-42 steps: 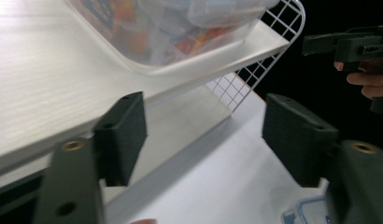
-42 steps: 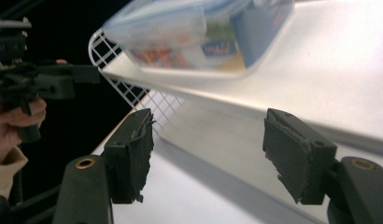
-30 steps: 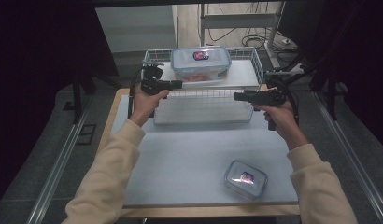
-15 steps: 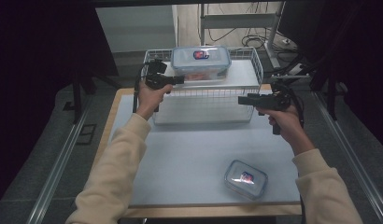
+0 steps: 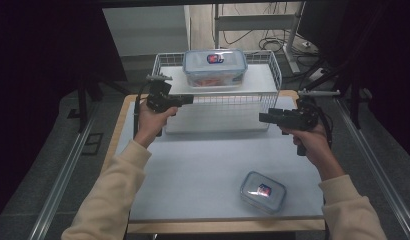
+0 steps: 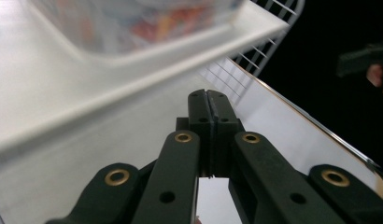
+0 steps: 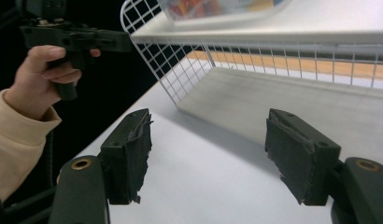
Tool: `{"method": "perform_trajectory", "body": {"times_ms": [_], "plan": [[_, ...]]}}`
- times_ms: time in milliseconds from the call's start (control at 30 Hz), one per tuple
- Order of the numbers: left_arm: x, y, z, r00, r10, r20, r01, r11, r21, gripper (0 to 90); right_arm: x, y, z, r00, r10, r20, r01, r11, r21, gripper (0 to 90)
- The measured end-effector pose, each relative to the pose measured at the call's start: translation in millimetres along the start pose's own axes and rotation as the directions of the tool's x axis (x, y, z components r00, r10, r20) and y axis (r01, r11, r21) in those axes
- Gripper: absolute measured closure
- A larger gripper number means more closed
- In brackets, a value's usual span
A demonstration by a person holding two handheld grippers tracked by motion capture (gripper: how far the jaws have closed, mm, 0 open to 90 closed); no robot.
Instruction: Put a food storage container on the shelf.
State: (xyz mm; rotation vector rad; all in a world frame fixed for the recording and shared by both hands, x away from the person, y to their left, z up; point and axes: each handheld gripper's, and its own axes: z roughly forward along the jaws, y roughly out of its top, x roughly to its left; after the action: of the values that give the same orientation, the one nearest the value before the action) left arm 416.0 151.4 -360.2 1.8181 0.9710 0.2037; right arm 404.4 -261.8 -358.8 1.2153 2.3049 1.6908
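Both hands have drawn back from the wire rack (image 5: 273, 75) since a second ago; left gripper (image 5: 189, 99) jaws together, empty; right gripper (image 5: 263, 118) jaws apart, empty; big container (image 5: 214, 66) sits on the rack's shelf, so placing looks done.

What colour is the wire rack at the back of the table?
White wire rack, clearest in the right gripper view.

The high view is dim and soft, with dark surroundings left and right; the pale table (image 5: 208, 170) catches even light from above, and a mild sheen sits on the near small container (image 5: 263, 191). In the left gripper view, the container (image 6: 133, 23) on the shelf is blurred and the white shelf (image 6: 63, 93) glares. The right gripper view is brighter and sharper, with a soft shadow under the wire rack (image 7: 255, 60).
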Motion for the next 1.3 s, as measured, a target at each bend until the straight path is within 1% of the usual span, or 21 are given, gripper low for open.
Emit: {"method": "perform_trajectory", "body": {"times_ms": [100,167,233,267,300,367,433,467,500,533,600,667,733,800,867,900,1000,1100,1167,1300], "plan": [[-4.3,-17.0,-6.3,0.9998,-0.002,0.019,0.002,1.0000,-0.002,89.8,1.1,-11.6,-6.0,0.9998,-0.011,0.016,0.011,1.000,0.011,31.3],[-6.2,-28.1,-9.1,0.9998,-0.002,0.021,0.003,1.0000,-0.003,89.8,0.7,-20.1,-9.0,0.9998,-0.010,0.020,0.010,1.000,0.013,31.2],[-9.2,-44.3,-10.4,0.9997,0.006,0.022,-0.006,1.0000,0.006,89.8,0.1,-29.1,-11.1,0.9995,-0.015,0.027,0.014,1.000,0.018,31.2],[-10.5,-51.0,-10.3,0.9996,0.001,0.030,-0.002,0.9999,0.011,89.8,-0.5,-35.1,-11.9,0.9995,-0.016,0.025,0.015,1.000,0.023,31.2],[-10.8,-54.2,-10.2,0.9993,-0.002,0.038,0.002,0.9999,0.015,89.7,-1.1,-39.9,-11.9,0.9995,-0.016,0.027,0.016,1.000,0.026,31.1],[-12.2,-67.7,-9.4,0.9983,-0.013,0.057,0.011,0.9995,0.028,89.5,-2.3,-47.0,-11.9,0.9995,-0.016,0.027,0.015,0.999,0.033,31.0],[-11.9,-82.8,-7.5,0.9962,-0.035,0.079,0.031,0.9983,0.048,88.9,-4.7,-58.2,-11.3,0.9998,0.001,0.019,-0.002,0.999,0.038,31.0],[-11.5,-89.6,-6.6,0.9946,-0.050,0.091,0.045,0.9974,0.055,88.8,-6.2,-63.3,-10.9,0.9998,0.004,0.017,-0.005,0.999,0.042,30.9],[-10.6,-97.1,-5.0,0.9924,-0.066,0.103,0.058,0.9956,0.073,88.6,-7.7,-68.6,-10.3,0.9998,0.007,0.018,-0.008,0.999,0.044,30.9],[-9.8,-101.4,-4.1,0.9910,-0.075,0.111,0.066,0.9945,0.081,88.1,-9.5,-74.9,-9.6,0.9998,0.013,0.018,-0.014,0.998,0.055,30.8],[-8.1,-111.5,-2.5,0.9879,-0.100,0.119,0.088,0.9911,0.099,87.4,-11.5,-82.4,-8.6,0.9996,0.019,0.019,-0.020,0.998,0.065,30.8],[-7.0,-120.3,-1.3,0.9868,-0.112,0.117,0.097,0.9876,0.124,85.5,-13.0,-92.0,-7.1,0.9994,0.022,0.026,-0.024,0.996,0.081,30.3],[-7.3,-125.9,-0.6,0.9852,-0.123,0.119,0.107,0.9851,0.135,81.1,-13.0,-98.2,-6.1,0.9994,0.018,0.030,-0.021,0.996,0.092,30.3],[-9.2,-131.5,0.3,0.9854,-0.130,0.110,0.114,0.9837,0.139,71.6,-12.0,-102.1,-5.6,0.9993,0.006,0.038,-0.010,0.995,0.102,30.3],[-10.7,-134.5,0.7,0.9858,-0.131,0.106,0.116,0.9840,0.135,63.1,-11.1,-104.6,-4.8,0.9990,-0.002,0.044,-0.003,0.994,0.113,30.3],[-11.4,-135.6,0.9,0.9854,-0.135,0.104,0.121,0.9833,0.136,56.6,-10.4,-105.5,-4.3,0.9988,-0.007,0.049,0.001,0.993,0.121,30.2],[-12.1,-136.7,0.3,0.9869,-0.135,0.089,0.122,0.9836,0.133,43.3,-9.8,-107.4,-2.8,0.9986,-0.013,0.051,0.006,0.992,0.124,30.0],[-13.8,-137.4,1.3,0.9895,-0.117,0.086,0.104,0.9845,0.141,35.4,-8.8,-108.7,-1.4,0.9983,-0.019,0.056,0.011,0.991,0.132,29.4],[-15.7,-138.5,3.0,0.9929,-0.092,0.076,0.079,0.9841,0.159,31.3,-6.9,-110.3,-2.1,0.9986,-0.014,0.052,0.007,0.991,0.133,29.4],[-18.1,-140.6,5.6,0.9966,-0.060,0.057,0.049,0.9820,0.183,29.0,-1.4,-114.2,-7.6,0.9984,-0.015,0.055,0.008,0.991,0.131,29.4]]}}
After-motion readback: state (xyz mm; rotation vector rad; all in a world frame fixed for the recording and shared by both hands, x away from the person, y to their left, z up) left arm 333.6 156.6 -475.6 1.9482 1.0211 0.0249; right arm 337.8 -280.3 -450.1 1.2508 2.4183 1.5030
